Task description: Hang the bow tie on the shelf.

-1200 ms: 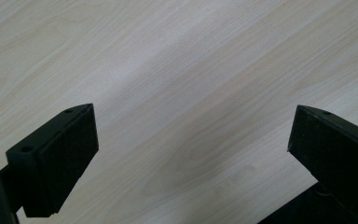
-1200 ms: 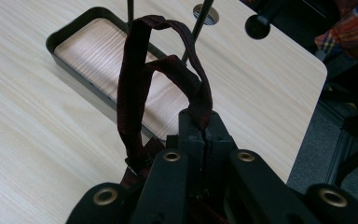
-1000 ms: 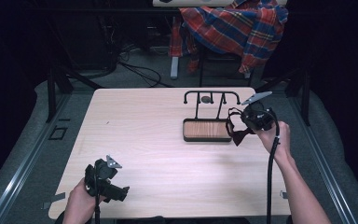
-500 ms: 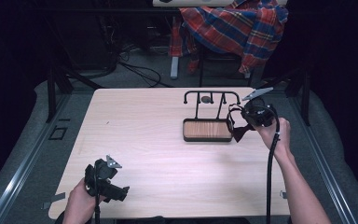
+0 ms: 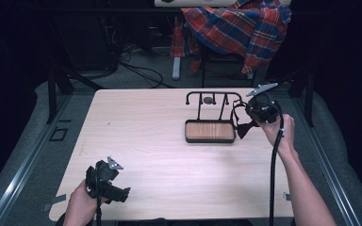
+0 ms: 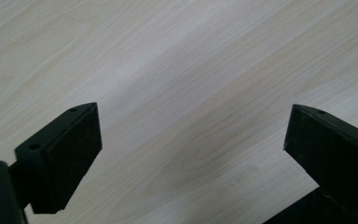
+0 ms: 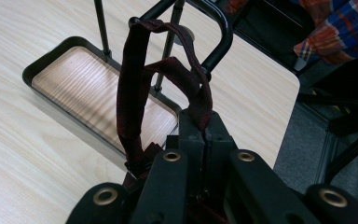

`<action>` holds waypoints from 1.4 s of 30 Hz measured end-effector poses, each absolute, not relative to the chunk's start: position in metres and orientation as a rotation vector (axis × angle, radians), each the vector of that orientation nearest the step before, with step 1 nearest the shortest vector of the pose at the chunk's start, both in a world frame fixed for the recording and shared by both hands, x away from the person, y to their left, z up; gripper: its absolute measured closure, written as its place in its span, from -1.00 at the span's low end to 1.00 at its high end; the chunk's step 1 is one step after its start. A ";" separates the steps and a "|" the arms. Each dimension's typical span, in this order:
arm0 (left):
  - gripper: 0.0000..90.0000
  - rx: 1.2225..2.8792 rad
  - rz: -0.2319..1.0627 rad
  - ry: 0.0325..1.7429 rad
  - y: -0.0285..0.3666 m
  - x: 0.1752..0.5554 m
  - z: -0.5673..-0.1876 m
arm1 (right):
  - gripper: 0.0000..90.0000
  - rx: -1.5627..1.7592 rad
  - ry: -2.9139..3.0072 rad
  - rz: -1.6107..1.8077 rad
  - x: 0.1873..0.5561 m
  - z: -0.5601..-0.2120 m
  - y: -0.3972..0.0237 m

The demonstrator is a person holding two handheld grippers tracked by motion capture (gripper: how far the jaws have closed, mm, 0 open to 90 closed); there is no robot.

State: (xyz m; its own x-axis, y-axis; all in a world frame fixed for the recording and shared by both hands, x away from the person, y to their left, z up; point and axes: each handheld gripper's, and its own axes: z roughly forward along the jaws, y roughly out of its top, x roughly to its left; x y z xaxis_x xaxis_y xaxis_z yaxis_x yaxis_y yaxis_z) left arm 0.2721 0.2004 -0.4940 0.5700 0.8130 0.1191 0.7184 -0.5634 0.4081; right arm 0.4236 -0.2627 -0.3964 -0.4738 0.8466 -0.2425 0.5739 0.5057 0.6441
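Strap (image 7: 133, 88) — dark maroon, looped | right tool (image 7: 204, 135) clamped on it — left tool (image 6: 191, 149) open, closing

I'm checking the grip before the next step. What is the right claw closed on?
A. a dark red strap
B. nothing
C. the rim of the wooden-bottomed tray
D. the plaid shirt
A: in the right gripper view the right claw has its jaws pressed together on the dark red strap, which loops up by the rack's black bar.
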 end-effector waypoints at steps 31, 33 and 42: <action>-0.64 2.392 0.474 1.416 0.208 0.276 -0.492 | 0.98 1.309 2.154 0.695 0.460 -0.415 -0.273; -0.64 2.386 0.464 1.434 0.209 0.278 -0.492 | 0.98 1.322 2.154 0.699 0.462 -0.417 -0.274; -0.65 2.358 0.530 1.411 0.206 0.274 -0.489 | 0.98 1.369 2.164 0.719 0.468 -0.425 -0.278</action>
State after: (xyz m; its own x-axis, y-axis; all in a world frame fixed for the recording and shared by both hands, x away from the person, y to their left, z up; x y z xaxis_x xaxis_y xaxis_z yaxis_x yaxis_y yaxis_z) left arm 0.2739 0.2061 -0.4888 0.4369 0.8885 0.1402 0.7610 -0.4482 0.4691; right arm 0.4677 -0.2780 -0.4251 -0.3868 0.9150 -0.1147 0.6645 0.3628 0.6533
